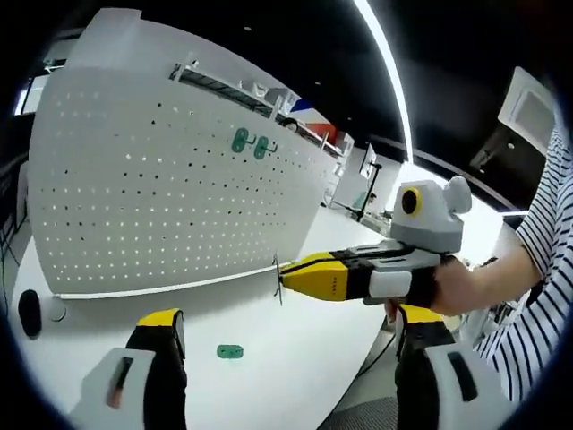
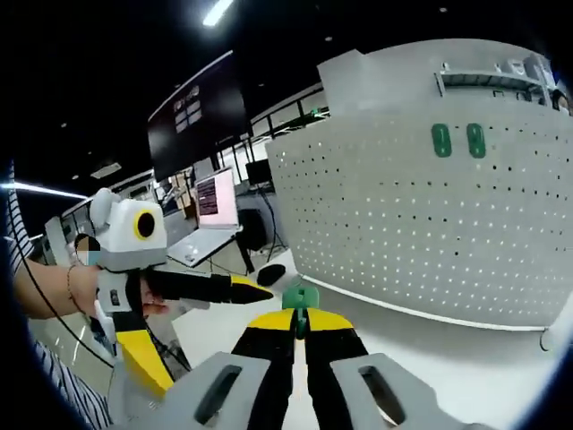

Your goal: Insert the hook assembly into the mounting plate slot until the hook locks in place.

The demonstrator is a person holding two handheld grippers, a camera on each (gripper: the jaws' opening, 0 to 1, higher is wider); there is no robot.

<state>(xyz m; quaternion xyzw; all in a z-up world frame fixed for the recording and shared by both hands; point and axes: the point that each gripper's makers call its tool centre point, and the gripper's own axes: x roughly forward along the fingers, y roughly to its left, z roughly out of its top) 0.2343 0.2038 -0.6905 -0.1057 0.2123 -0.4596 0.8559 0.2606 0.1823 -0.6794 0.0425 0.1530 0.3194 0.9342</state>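
Step judged in hand: hook assembly carried toward the pegboard, not yet inserted.

Right gripper (image 2: 300, 324): jaws closed narrow on a green hook assembly (image 2: 300, 298), which is seen pinched at the tips and sticking up past them. Pegboard (image 2: 430, 224) lies ahead of and to the right of these jaws, well apart. Two green pieces (image 2: 457, 141) already sit high on it.

Left gripper (image 1: 286, 333): jaws wide apart, nothing held. Another green piece (image 1: 230, 352) lies on the white table (image 1: 295, 358) between them, slightly ahead.

Next move calls for the held piece to be lined up square with a slot, then pushed until it locks.

View differences: the loose piece on the table is seen in the left gripper view; what the right jaws hold is readable in the right gripper view, whereas from the left gripper view just a thin sliver at those tips is made out.
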